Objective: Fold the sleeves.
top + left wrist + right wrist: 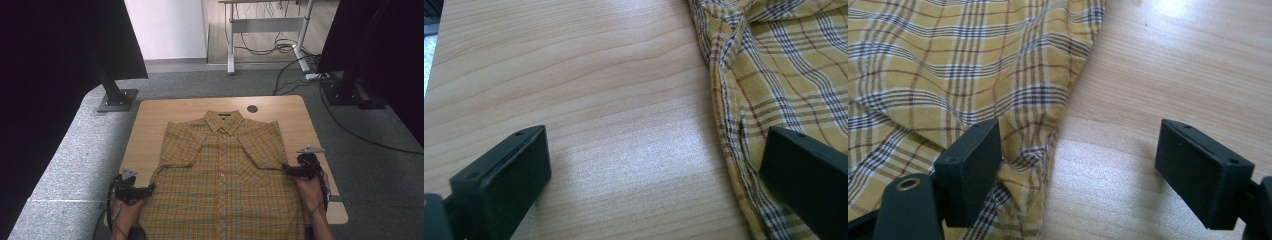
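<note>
Yellow plaid shirt [222,175] is lying flat, buttoned, collar toward 12 o'clock, on the wooden desk [150,125]. Left gripper [145,191] is sitting at the shirt's 8 o'clock edge, jaws spread wide, straddling the hem, holding nothing. Right gripper [289,169] is sitting at the 3 o'clock edge, jaws likewise wide apart over the side seam, empty

The tabletop [160,120] is of light wood with rounded corners and a round dark hole [252,108] near its far edge. Under it lies a grey carpet [200,82]. Behind stands a white wall [167,27] and another desk with a grey leg [231,45]. Black cables [265,47] lie on the floor there. Dark panels [50,50] stand on both sides.
</note>
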`<state>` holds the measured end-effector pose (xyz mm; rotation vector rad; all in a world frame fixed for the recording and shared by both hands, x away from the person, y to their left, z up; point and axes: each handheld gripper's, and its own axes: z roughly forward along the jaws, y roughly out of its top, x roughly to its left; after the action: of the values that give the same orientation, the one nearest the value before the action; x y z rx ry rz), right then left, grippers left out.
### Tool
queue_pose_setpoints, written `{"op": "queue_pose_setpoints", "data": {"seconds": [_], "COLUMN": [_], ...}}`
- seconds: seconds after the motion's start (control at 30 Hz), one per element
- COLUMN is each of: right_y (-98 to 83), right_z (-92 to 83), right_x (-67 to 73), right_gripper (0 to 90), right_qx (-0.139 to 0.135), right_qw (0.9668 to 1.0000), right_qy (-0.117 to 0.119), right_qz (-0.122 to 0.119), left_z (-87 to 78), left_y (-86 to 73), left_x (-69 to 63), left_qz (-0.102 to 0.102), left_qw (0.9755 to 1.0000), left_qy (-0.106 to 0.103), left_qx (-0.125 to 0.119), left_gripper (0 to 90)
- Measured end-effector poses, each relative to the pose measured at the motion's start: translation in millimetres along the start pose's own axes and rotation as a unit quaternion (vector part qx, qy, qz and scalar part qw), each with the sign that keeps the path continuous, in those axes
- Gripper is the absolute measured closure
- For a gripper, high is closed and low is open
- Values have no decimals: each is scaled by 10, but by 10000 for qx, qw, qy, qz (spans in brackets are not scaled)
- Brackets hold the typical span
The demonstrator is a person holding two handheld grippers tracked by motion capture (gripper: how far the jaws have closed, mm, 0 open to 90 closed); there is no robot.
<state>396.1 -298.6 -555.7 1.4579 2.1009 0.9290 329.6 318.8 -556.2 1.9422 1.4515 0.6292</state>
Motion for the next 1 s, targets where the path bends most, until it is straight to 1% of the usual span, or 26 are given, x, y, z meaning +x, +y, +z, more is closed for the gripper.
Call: {"op": "queue_pose_setpoints", "data": {"seconds": [0.07,0.13,0.23,0.27,0.3,0.33,0.37,0.4,0.43,0.47,0.57,0.6,0.63,0.67,0.7,0.77,0.8,0.83,0.87,0.9,0.93,0.97,1.0], "right_y": [16,49,75,100,100,120,120,130,130,127,107,67,67,14,14,-49,-123,-123,-204,-204,-288,-288,-330], "right_z": [-25,-91,-143,-207,-207,-275,-275,-341,-341,-394,-441,-483,-483,-524,-524,-559,-589,-589,-609,-609,-610,-610,-606], "right_x": [19,43,57,70,70,82,82,94,94,94,82,59,59,28,28,-7,-45,-45,-84,-84,-120,-120,-136], "right_gripper": [179,170,164,161,161,156,156,148,148,139,129,122,122,115,115,112,110,110,107,107,105,105,104], "right_qx": [-50,-175,-230,-312,-312,-387,-387,-426,-426,-434,-416,-432,-432,-435,-435,-431,-448,-448,-452,-452,-431,-431,-402], "right_qw": [10000,9998,9996,9993,9993,9990,9990,9988,9988,9986,9987,9987,9987,9988,9988,9989,9989,9989,9989,9989,9989,9989,9990], "right_qy": [2,83,128,163,163,198,198,219,219,238,240,239,239,215,215,173,134,134,73,73,23,23,-13], "right_qz": [-36,-27,-49,-79,-79,-110,-110,-138,-138,-173,-182,-158,-158,-106,-106,-46,28,28,105,105,179,179,203], "left_z": [-3,-3,-4,-4,-4,-4,-4,-4,-4,-4,-3,-3,-3,-3,-3,-3,-3,-3,-3,-3,-3,-3,-3], "left_y": [-2,-3,-3,-4,-4,-4,-4,-4,-4,-4,-3,-3,-3,-3,-3,-3,-3,-3,-3,-3,-3,-3,-3], "left_x": [0,1,1,1,1,1,1,1,1,2,2,2,2,2,2,2,2,2,2,2,2,2,2], "left_qz": [4,4,9,9,9,9,9,8,8,8,9,9,9,9,9,9,10,10,9,9,9,9,10], "left_qw": [10000,10000,10000,10000,10000,10000,10000,10000,10000,10000,10000,10000,10000,10000,10000,10000,10000,10000,10000,10000,10000,10000,10000], "left_qy": [-3,-5,-9,-9,-9,-9,-9,-10,-10,-10,-12,-15,-15,-15,-15,-15,-15,-15,-14,-14,-13,-13,-12], "left_qx": [-3,-4,-3,-4,-4,-4,-4,-5,-5,-5,-5,-5,-5,-6,-6,-6,-5,-5,-6,-6,-6,-6,-6], "left_gripper": [3,3,3,3,3,3,3,3,3,3,2,2,2,2,2,2,2,2,2,2,2,2,2]}}
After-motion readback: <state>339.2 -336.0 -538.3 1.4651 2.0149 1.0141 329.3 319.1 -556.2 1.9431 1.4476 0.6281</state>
